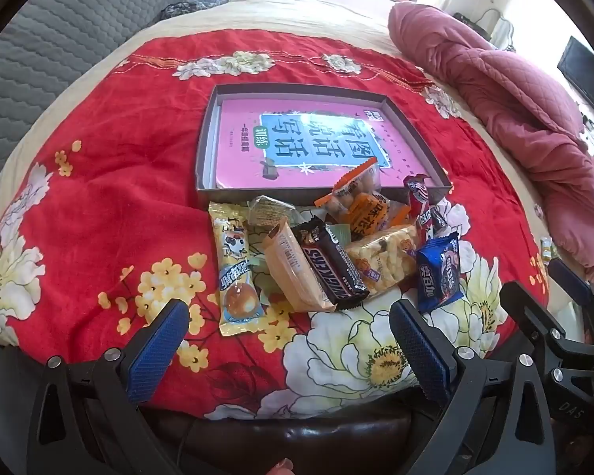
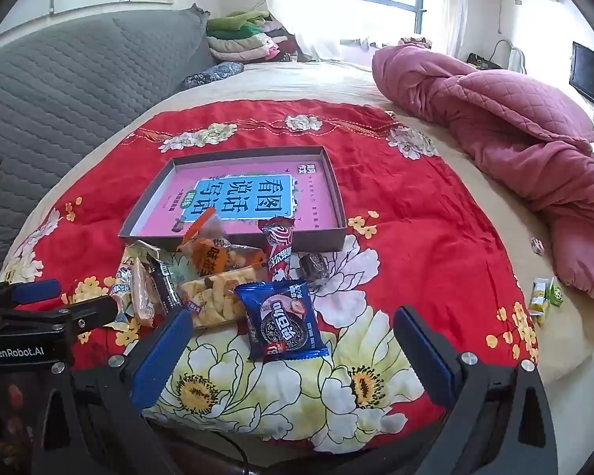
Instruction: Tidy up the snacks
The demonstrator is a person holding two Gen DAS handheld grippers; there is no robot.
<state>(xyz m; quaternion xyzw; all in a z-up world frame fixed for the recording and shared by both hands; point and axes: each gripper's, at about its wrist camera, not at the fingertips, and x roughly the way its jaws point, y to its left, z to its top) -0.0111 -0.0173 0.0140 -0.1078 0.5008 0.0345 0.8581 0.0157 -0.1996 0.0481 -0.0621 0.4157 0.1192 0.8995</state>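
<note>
A pile of wrapped snacks lies on a red floral blanket [image 1: 111, 198] in front of a shallow dark box [image 1: 415, 126] with a pink book inside. In the pile are a Snickers bar [image 1: 330, 267], a yellow packet [image 1: 235, 273], a tan packet [image 1: 293, 273], a clear bag of puffs [image 1: 388, 261] and a blue cookie packet [image 1: 439, 273] [image 2: 283, 318]. My left gripper [image 1: 289, 316] stands open just short of the pile, nothing between its fingers. My right gripper [image 2: 293, 326] is open too, the blue cookie packet lying between its fingertips, untouched. The box [image 2: 336, 194] also shows in the right wrist view.
A crumpled pink quilt [image 2: 514, 118] lies at the right on the bed. Small green and yellow sweets [image 2: 544, 297] sit near the bed's right edge. A grey padded headboard [image 2: 79, 79] runs along the left, with folded clothes [image 2: 241, 39] behind.
</note>
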